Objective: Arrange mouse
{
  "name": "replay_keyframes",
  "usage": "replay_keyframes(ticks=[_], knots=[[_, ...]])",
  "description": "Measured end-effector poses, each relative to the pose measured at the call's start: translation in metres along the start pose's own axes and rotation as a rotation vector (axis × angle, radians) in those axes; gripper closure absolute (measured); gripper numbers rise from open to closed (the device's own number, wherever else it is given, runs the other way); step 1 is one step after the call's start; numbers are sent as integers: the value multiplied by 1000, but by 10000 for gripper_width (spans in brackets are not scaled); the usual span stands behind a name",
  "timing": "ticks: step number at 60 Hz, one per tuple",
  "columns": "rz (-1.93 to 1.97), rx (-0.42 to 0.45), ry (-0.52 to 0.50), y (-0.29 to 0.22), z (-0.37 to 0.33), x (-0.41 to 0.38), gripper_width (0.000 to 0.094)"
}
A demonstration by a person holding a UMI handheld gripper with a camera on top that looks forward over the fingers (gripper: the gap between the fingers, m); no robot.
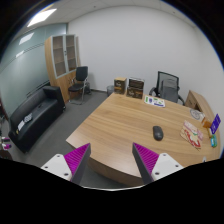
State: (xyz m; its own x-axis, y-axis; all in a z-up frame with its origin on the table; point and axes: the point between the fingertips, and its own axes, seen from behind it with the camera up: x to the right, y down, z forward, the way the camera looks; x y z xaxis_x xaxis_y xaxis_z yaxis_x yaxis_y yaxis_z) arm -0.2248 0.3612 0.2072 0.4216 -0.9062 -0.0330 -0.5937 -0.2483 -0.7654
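From the gripper view I see my tool (pixel 110 160) held high above the near edge of the wooden worktop (pixel 120 125), its two fingers spread wide apart with nothing between them; the magenta pads (pixel 77 156) face each other across bare wood. The mouse (pixel 157 132), small and dark, lies flat on the worktop well beyond the fingers, ahead of the right one and apart from everything else. Farther off, at the worktop's far right end, I make out a cluster of small colourful items (pixel 197 131), too small for me to tell what they are. Behind the worktop stands a black office chair (pixel 168 88), with a second chair (pixel 78 82) near a wooden cabinet (pixel 62 62) on the left. A dark sofa (pixel 33 117) sits along the left wall.
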Motion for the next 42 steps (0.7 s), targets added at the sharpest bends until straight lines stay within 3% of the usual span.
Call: replay_keyframes(ticks=[16, 42], knots=[[25, -26, 62, 9, 13, 36, 67], [191, -44, 307, 27, 40, 161, 64]])
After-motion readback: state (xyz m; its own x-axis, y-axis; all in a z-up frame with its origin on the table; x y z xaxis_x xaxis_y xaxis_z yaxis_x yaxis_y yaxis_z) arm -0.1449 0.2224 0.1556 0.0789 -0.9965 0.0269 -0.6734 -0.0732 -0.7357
